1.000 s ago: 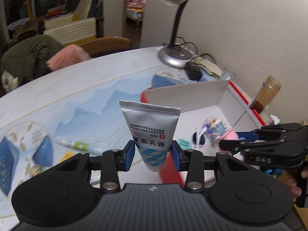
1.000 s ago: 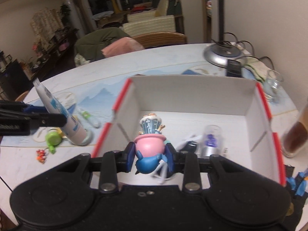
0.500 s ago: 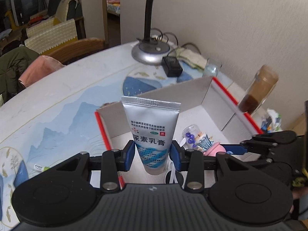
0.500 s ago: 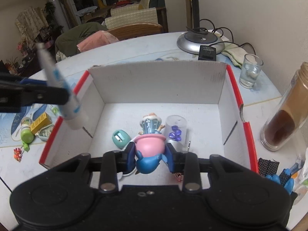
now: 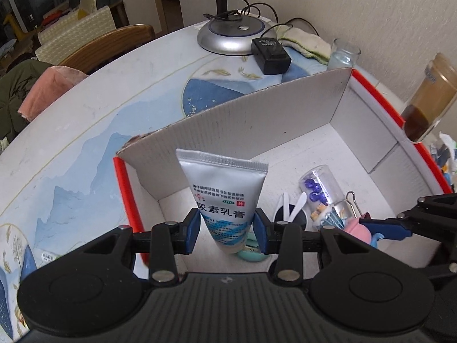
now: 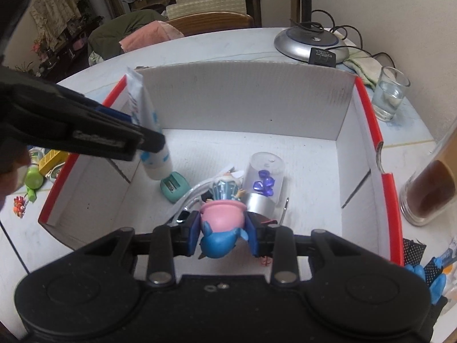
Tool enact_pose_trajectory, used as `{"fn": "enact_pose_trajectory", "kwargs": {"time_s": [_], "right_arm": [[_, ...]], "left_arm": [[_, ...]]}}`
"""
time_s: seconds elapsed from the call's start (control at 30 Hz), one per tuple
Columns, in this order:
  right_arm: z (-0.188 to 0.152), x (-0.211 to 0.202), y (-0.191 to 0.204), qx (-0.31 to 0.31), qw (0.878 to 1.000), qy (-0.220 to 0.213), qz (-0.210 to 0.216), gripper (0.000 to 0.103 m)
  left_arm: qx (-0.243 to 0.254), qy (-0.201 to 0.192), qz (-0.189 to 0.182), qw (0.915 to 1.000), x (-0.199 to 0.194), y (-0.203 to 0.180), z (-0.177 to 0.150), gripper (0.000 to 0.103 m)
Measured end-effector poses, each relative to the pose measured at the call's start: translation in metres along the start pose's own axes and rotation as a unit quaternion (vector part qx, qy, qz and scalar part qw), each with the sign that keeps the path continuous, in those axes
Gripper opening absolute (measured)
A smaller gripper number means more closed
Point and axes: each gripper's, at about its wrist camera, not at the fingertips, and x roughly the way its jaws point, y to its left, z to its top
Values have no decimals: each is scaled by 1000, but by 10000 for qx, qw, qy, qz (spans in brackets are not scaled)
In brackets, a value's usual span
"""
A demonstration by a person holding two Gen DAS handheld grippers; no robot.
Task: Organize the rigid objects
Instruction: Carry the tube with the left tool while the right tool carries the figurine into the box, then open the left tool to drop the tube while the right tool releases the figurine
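Observation:
My left gripper (image 5: pixel 227 230) is shut on a white and blue cream tube (image 5: pixel 224 197), cap down, hanging inside the white cardboard box (image 5: pixel 257 120) with red edges. In the right wrist view that tube (image 6: pixel 151 131) hovers just above a teal pencil sharpener (image 6: pixel 174 186) at the box's left side. My right gripper (image 6: pixel 222 235) is shut on a pink and blue toy figure (image 6: pixel 221 224), low over the box floor. A clear jar with purple beads (image 6: pixel 264 181) lies beside the figure.
A lamp base (image 5: pixel 235 33) and black power adapter (image 5: pixel 270 54) sit behind the box. A glass (image 6: pixel 390 93) and a brown-filled jar (image 6: pixel 428 191) stand to the right. Small items, among them a green bottle (image 6: pixel 32 178), lie left of the box. A chair stands beyond the table.
The left gripper carried the tube from the table's left side over the box wall and down inside. The right gripper with the figure sank a little toward the box floor.

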Motion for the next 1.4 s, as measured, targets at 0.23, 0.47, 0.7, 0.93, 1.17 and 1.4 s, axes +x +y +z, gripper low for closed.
{"fn": "enact_pose_trajectory", "kwargs": {"time_s": [0.23,0.47,0.7,0.93,1.17,1.4], "right_arm": [[7,8,6,-154,9998,102,55,32],[7,23,12,-252,9989,388,-1,32],[5,27,18,-283,9983,507,7,33],[5,27,19,-216,9985,494,53,33],[6,19,15,-107,9992,362,90,37],[6,5,11,32,9999,125,80,45]], "left_arm": [[131,40,61,9999,14,-5,14,39],[274,115,45,9995,29,-11,25,39],[491,280,22,9984,44,-20,25,39],[478,456,-59,9978,54,-19,19,39],[346,400,-251,9983,46,-11,10,40],[231,126,-363,9990,24,-6,1,53]]}}
